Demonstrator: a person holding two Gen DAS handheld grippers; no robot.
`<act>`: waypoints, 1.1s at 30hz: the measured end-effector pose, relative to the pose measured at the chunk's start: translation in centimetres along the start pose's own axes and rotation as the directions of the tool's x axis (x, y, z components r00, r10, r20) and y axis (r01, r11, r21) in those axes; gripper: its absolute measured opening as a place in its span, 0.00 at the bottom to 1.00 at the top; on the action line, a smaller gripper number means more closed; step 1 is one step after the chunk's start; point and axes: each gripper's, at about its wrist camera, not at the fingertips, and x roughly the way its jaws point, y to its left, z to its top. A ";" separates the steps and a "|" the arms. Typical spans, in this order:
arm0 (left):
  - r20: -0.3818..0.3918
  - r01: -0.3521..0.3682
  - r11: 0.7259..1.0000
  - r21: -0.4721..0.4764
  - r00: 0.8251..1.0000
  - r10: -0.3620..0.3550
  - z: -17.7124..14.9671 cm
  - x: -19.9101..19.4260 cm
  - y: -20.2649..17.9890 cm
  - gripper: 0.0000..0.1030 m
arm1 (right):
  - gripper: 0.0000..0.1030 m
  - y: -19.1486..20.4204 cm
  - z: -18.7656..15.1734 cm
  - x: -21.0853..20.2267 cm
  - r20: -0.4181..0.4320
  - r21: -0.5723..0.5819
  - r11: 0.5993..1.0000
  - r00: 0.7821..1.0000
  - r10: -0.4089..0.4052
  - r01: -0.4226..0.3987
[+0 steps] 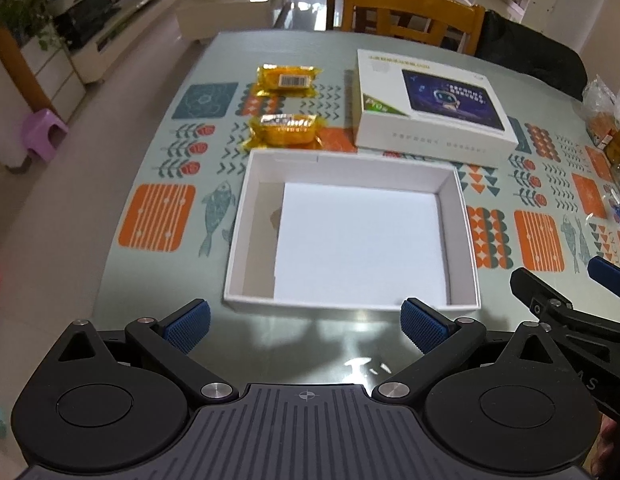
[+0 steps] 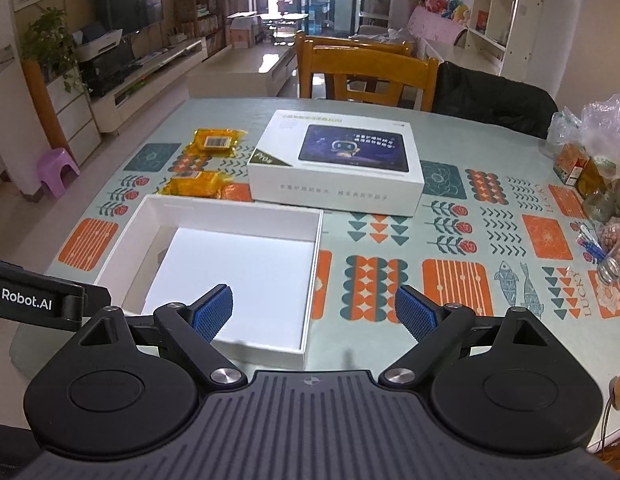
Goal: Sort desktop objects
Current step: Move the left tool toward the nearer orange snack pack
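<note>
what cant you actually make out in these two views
- Nearer yellow packet, right wrist view: its near side is hidden by the open white box's far wall.
- Printed lid's small text, both views: too small and blurred to read.
- Bagged items, left wrist view: cut off by the right edge.
- Right gripper, left wrist view: mostly cut off by the edge.

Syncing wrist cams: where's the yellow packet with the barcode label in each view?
Left wrist: barcode packet upper centre-left, beyond the second yellow packet.
Right wrist: barcode packet upper left, left of the printed tablet box.
Shared landmark: open white box, nearer the camera.
</note>
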 end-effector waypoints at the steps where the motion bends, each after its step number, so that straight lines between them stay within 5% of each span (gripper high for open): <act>1: 0.002 0.005 1.000 0.001 1.000 -0.005 0.3 0.0 0.2 1.00 | 1.00 0.1 0.3 0.2 -0.002 0.002 1.000 1.000 -0.005 0.005; 9: 0.015 0.051 0.998 -0.025 0.999 -0.050 3.2 1.1 2.0 1.00 | 1.00 1.5 2.7 1.5 -0.003 -0.002 0.999 0.999 -0.035 0.035; 20: -0.007 -0.002 1.000 0.014 1.000 0.002 7.0 4.2 3.7 1.00 | 1.00 2.7 5.7 4.1 -0.016 0.038 0.996 0.996 -0.085 0.086; 33: -0.063 0.028 0.997 -0.074 0.998 -0.032 13.0 9.6 7.0 1.00 | 1.00 4.3 9.1 8.3 -0.054 0.051 0.990 0.991 -0.126 0.129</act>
